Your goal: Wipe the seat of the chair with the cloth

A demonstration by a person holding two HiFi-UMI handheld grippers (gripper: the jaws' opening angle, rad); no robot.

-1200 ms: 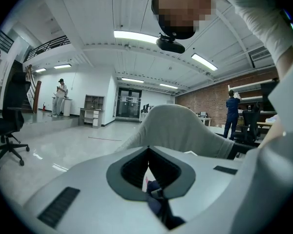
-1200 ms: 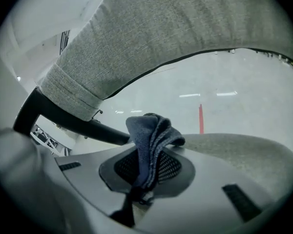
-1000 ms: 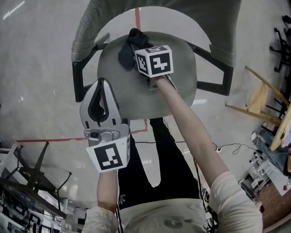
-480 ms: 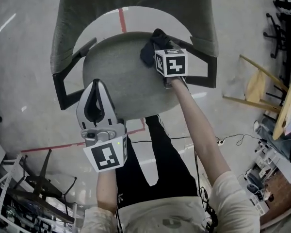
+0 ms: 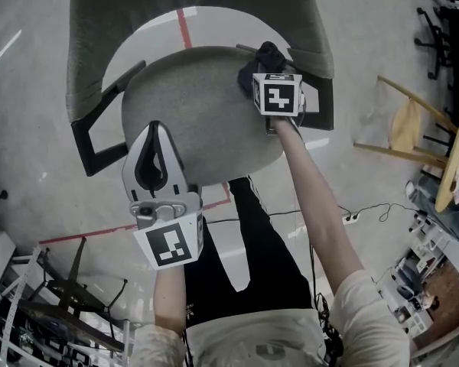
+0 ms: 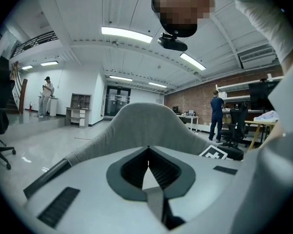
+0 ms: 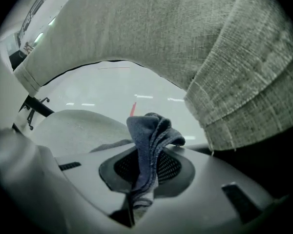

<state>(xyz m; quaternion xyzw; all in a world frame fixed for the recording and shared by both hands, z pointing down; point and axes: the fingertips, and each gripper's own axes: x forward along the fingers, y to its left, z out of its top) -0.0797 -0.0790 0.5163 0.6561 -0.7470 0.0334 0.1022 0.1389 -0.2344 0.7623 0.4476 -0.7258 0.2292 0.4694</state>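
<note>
The right claw [image 5: 255, 72] was found clamped on a dark blue cloth [image 5: 268, 53], whose folds stood up between the jaws. The cloth was at the 2 o'clock edge of the chair's grey seat [image 5: 191, 117], close beneath the backrest [image 5: 130, 29]; contact with the seat could not be confirmed. The left claw [image 5: 154, 127] was closed on nothing, held over the seat's front edge at 7 o'clock, well apart from the cloth.
</note>
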